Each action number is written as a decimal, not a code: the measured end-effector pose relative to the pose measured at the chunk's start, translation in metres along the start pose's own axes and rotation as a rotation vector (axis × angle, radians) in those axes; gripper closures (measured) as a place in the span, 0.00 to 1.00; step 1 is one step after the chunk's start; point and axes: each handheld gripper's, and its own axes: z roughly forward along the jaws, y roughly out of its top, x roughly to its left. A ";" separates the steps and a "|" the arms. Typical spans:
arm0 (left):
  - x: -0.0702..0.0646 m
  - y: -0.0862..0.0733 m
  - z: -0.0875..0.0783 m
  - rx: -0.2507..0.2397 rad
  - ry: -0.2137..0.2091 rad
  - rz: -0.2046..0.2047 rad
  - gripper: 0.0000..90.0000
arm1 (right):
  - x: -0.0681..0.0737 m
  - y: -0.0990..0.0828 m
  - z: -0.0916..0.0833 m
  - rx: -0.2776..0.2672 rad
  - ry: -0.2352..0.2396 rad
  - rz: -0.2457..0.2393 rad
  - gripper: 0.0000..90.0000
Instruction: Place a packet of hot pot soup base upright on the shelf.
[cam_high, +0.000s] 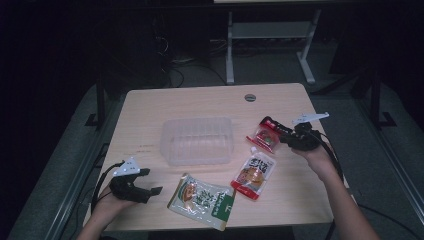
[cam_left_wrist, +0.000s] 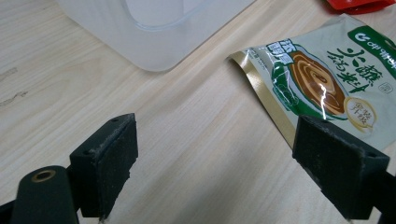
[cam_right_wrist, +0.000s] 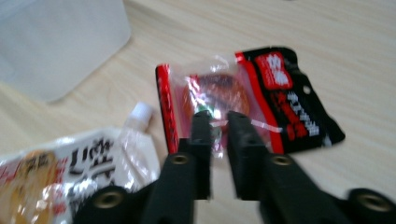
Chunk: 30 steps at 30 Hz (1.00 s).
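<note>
Your right gripper (cam_right_wrist: 218, 122), frame centre, pinches the red-black snack packet (cam_right_wrist: 247, 95). Your left gripper (cam_left_wrist: 215, 154) gapes wide, lower frame, beside the green pouch (cam_left_wrist: 327, 79).

I observed my right gripper (cam_right_wrist: 218, 122) with jaws nearly together, pinching the clear film of a red-and-black snack packet (cam_right_wrist: 247, 98) lying on the wooden table (cam_right_wrist: 345, 56). A spouted pouch (cam_right_wrist: 79, 168) lay just beside it, and a translucent container (cam_right_wrist: 56, 42) stood behind
</note>
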 end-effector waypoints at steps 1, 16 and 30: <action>0.000 0.000 0.000 -0.002 -0.001 -0.003 0.15 | 0.000 0.000 0.000 0.000 0.000 0.000 0.94; -0.001 0.000 0.001 0.006 -0.011 -0.017 0.16 | -0.006 0.027 0.064 0.102 0.003 -0.062 1.00; -0.001 -0.001 0.002 0.015 -0.023 -0.013 0.19 | -0.004 0.022 0.070 0.134 -0.035 -0.069 1.00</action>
